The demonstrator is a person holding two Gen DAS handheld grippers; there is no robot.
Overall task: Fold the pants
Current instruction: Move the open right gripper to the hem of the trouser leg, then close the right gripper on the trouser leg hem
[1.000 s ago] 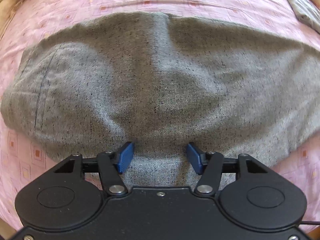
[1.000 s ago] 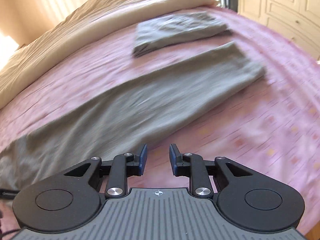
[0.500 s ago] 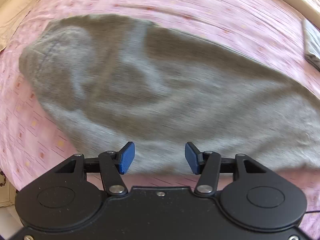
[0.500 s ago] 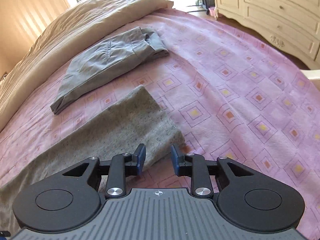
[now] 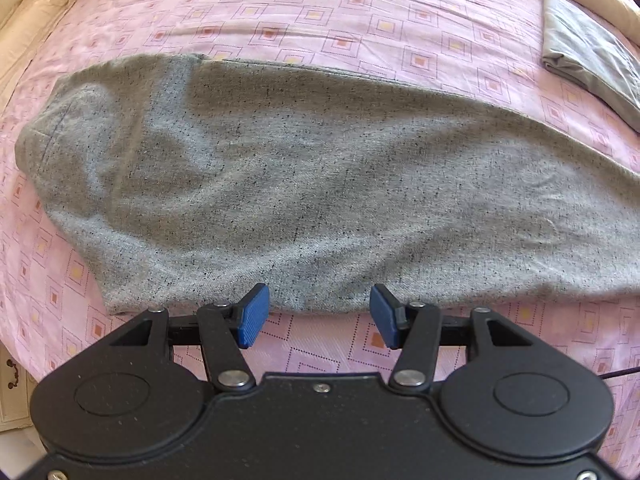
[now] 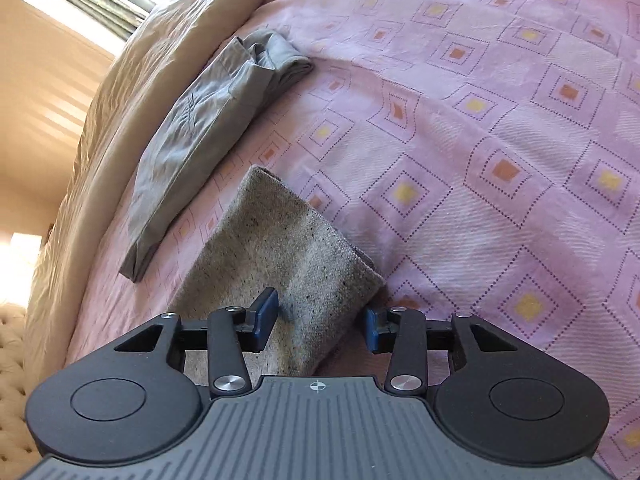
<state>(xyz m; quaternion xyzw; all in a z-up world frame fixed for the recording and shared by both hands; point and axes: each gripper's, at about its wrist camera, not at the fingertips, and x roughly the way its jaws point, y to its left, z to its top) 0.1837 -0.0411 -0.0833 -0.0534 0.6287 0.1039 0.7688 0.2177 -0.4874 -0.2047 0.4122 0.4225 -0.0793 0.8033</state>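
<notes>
Grey speckled pants [image 5: 320,192] lie flat across the pink patterned bedspread [image 5: 320,12], waist end at the left of the left wrist view. My left gripper [image 5: 316,316] hangs open above their near edge, nothing between its blue pads. In the right wrist view the hem end of the pants [image 6: 280,252] reaches toward me. My right gripper [image 6: 322,322] hovers over that hem with its jaws opening. The cloth lies below the gap and the pads do not press on it.
A second pair of grey pants [image 6: 208,128], folded, lies further up the bed beside a beige duvet [image 6: 132,112]; in the left wrist view these folded pants [image 5: 592,56] show at the top right. Bare pink bedspread [image 6: 500,160] stretches right of the hem.
My left gripper has drawn back from over the pants to their near edge. My right gripper swung along the leg to the hem, sank toward it, and its jaws widened.
</notes>
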